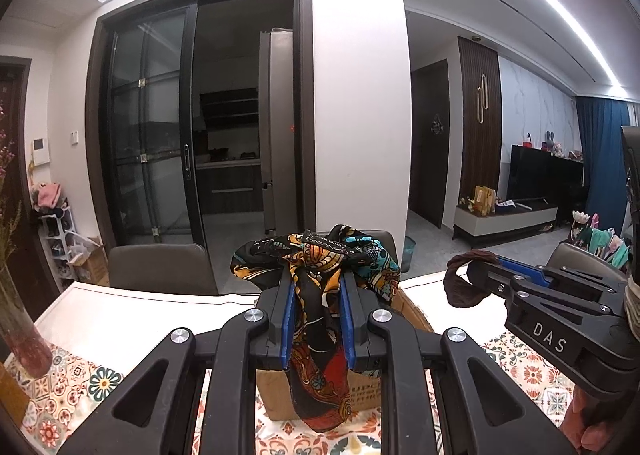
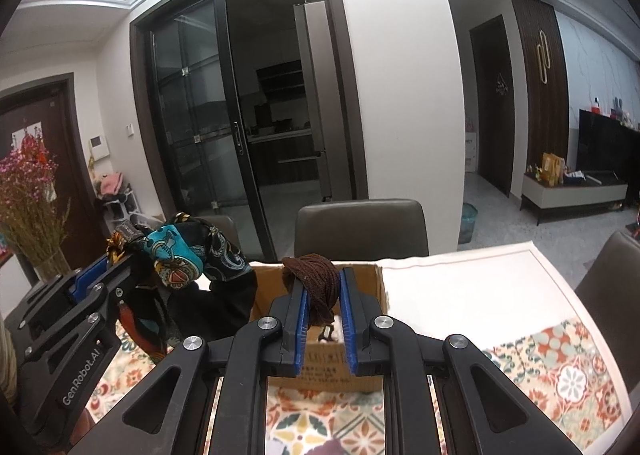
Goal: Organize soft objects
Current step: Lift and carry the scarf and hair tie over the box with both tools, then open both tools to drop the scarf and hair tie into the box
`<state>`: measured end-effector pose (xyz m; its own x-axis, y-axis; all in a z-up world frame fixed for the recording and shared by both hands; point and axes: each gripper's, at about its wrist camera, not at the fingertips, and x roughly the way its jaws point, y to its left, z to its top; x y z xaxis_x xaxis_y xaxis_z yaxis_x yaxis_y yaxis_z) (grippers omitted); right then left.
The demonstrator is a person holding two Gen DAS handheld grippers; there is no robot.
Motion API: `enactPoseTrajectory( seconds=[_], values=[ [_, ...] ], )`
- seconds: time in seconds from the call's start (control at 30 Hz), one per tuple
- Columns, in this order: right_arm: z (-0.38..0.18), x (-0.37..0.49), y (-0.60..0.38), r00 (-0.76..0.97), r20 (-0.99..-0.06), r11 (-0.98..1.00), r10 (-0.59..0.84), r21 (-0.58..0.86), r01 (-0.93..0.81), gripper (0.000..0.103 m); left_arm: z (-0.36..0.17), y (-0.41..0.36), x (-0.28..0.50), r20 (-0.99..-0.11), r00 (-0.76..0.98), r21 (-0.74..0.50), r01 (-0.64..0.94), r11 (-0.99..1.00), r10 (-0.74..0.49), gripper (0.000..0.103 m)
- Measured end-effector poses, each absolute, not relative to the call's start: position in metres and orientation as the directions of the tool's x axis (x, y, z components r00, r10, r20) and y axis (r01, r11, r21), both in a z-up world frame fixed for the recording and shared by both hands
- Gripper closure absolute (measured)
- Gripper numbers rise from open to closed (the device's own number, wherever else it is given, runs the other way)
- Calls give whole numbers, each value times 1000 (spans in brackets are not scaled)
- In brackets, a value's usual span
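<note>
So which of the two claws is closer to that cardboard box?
Right. The right gripper holds brown fabric directly over the cardboard box; the left gripper hangs beside its left edge.

Two black handheld grippers with blue pads, the left gripper (image 1: 318, 295) and the right gripper (image 2: 323, 295). One patterned silk scarf (image 1: 320, 279) of black, orange and teal. One dark brown knitted piece (image 2: 312, 283). One open cardboard box (image 2: 360, 283). Three grey leather chairs, counting the nearest grey chair (image 2: 360, 229). One glass vase (image 1: 22, 331) of dried flowers.
</note>
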<state>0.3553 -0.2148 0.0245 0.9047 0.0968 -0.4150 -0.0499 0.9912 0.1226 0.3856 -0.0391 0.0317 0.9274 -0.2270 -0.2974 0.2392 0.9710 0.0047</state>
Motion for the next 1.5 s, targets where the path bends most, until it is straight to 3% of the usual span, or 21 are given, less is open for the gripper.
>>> enactPoseTrajectory(
  seconds=[0.53, 0.97, 1.1, 1.2, 1.3, 1.37, 1.5],
  values=[
    [5, 445, -218, 833, -526, 983, 169, 154, -102, 87, 14, -48, 462, -393, 884, -44, 255, 966, -252, 83],
    [-23, 508, -214, 737, -653, 985, 174, 101, -143, 86, -20, -66, 524, -549, 785, -54, 308, 950, -286, 83],
    [-37, 521, -213, 692, -704, 986, 158, 73, -151, 85, -31, -69, 533, -593, 750, -60, 319, 946, -291, 81],
    [-49, 530, -214, 646, -750, 988, 140, 62, -143, 72, -37, -71, 537, -619, 728, -64, 327, 943, -295, 80],
    [-57, 535, -216, 601, -783, 985, 158, 86, -147, 59, -40, -72, 540, -638, 712, -54, 336, 940, -292, 67],
    [-61, 536, -217, 591, -795, 988, 139, 71, -137, 58, -40, -73, 538, -643, 714, -38, 331, 943, -277, 55],
    [-65, 538, -219, 572, -811, 991, 118, 57, -122, 54, -39, -71, 538, -659, 705, -29, 325, 945, -263, 47]
  ],
)
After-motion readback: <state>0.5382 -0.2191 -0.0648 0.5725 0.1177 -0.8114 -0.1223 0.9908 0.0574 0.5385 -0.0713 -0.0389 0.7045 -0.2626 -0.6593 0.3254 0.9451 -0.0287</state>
